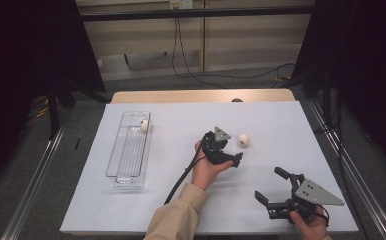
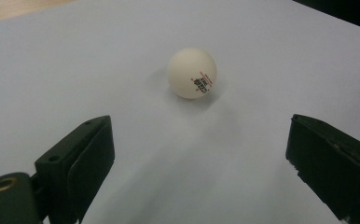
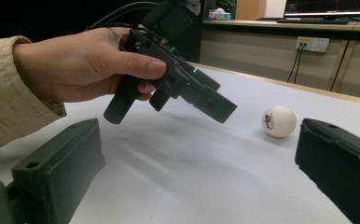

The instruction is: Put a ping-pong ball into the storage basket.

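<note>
Near the white surface's (image 1: pixel 131 210) front edge, the right gripper (image 1: pixel 273 187) rests with jaws spread wide, empty. Mid-surface, the left gripper (image 1: pixel 231 157), jaws apart and holding nothing, points at a white ball (image 1: pixel 243 140) just beyond. A clear tray (image 1: pixel 126 175) lines the left edge, another ball (image 1: pixel 144 125) at its far end; cables (image 1: pixel 191 70) trail across grey floor behind.

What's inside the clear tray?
One white ball lies at the far end of the tray; the rest of its ribbed floor looks bare. Nothing covers it. A second ball lies outside on the white sheet.
</note>
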{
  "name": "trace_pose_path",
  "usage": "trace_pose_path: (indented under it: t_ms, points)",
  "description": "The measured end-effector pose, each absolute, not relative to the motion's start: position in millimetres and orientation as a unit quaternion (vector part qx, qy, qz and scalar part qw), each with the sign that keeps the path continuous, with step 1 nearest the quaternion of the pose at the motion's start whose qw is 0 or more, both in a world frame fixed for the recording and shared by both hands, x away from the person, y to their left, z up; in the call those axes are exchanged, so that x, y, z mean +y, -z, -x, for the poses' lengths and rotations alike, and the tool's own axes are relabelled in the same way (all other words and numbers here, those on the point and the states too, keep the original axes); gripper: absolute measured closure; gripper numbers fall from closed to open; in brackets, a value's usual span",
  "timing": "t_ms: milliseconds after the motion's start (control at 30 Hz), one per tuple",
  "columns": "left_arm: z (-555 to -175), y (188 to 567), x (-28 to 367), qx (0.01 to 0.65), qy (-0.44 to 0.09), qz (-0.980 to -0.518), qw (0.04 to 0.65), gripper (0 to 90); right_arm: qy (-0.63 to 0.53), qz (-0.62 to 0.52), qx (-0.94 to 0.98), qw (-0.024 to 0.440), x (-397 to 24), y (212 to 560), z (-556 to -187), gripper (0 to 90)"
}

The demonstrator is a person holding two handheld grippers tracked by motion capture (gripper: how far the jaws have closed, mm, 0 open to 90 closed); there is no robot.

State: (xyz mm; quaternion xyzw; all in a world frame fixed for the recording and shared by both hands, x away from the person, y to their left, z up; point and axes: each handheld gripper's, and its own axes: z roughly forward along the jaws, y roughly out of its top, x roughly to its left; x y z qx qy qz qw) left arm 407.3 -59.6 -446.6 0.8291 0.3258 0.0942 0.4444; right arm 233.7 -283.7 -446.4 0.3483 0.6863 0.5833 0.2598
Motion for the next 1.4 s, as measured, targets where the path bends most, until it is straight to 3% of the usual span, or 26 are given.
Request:
trace_pose_path:
  t_ms: [1400]
  points:
    - [-417, 449, -73, 0.331, -0.099, -0.83, 0.437, 7.9, -0.584, -0.347, 0.685, 0.261, -284, 446, -234, 0.3]
